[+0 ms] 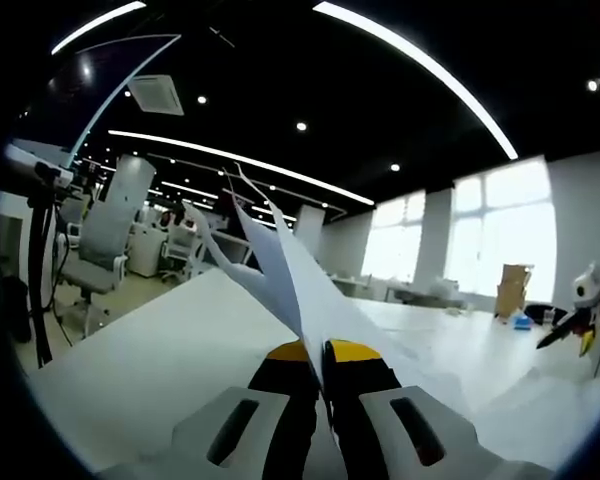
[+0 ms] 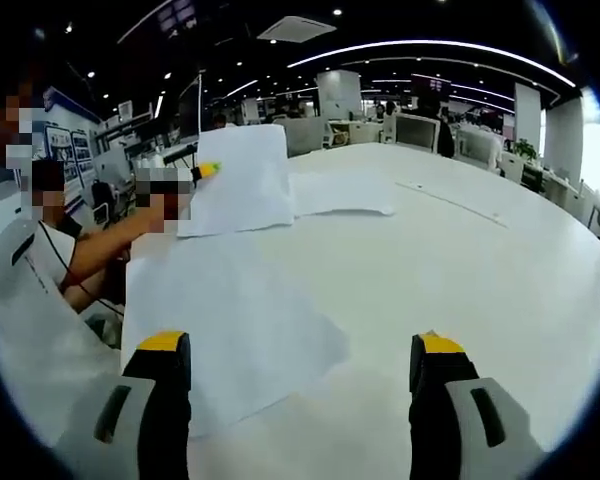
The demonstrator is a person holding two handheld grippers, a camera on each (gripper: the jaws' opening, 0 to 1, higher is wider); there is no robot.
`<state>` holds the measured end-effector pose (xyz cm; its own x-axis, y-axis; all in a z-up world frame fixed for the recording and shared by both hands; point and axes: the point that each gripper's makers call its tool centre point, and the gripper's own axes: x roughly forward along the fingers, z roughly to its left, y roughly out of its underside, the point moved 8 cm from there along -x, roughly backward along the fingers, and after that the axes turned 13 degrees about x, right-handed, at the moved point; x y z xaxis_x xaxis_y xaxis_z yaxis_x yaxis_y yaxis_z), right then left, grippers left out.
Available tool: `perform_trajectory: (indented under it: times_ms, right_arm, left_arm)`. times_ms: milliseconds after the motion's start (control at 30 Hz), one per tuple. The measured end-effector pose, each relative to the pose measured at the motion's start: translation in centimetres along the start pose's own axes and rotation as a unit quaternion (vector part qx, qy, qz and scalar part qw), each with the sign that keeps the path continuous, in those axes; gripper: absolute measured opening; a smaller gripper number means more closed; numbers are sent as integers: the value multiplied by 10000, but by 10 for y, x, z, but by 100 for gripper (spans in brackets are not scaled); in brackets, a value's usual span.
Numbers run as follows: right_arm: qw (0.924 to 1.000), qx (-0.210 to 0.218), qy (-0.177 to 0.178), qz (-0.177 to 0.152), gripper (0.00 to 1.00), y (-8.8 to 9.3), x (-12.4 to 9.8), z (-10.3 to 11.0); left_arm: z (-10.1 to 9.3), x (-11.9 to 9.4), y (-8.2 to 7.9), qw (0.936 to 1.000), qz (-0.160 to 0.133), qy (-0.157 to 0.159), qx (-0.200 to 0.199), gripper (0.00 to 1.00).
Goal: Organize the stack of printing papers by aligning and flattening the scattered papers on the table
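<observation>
In the left gripper view my left gripper [image 1: 320, 352] is shut on a few white sheets of paper [image 1: 280, 265], which stand up edge-on from between its yellow-tipped jaws above the white table [image 1: 150, 360]. The right gripper view has the same gripper [image 2: 198, 173] at the left, holding the lifted sheets [image 2: 242, 180]. My right gripper [image 2: 300, 348] stands open low over the table [image 2: 470, 260], nothing between its jaws. One sheet [image 2: 230, 320] lies flat under its left jaw. Another sheet [image 2: 342, 192] lies flat farther off. The right gripper [image 1: 578, 325] appears small at the far right.
A person's arm [image 2: 100, 250] reaches in from the left edge of the table. Office chairs [image 1: 105, 235] and a tripod [image 1: 40, 250] stand beside the table. Monitors [image 2: 418, 130] and desks sit at the back, and a cardboard box [image 1: 513, 290] stands by the windows.
</observation>
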<state>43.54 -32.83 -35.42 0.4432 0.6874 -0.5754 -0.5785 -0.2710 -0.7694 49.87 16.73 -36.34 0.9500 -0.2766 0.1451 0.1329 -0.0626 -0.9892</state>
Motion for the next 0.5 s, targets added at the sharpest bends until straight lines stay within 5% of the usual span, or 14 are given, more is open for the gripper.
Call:
perform_trajectory:
  times_ms: [500]
  right_arm:
    - [9998, -33, -110, 135, 85, 5, 17, 3]
  left_arm:
    - [1, 0, 0, 10000, -20, -14, -12, 7]
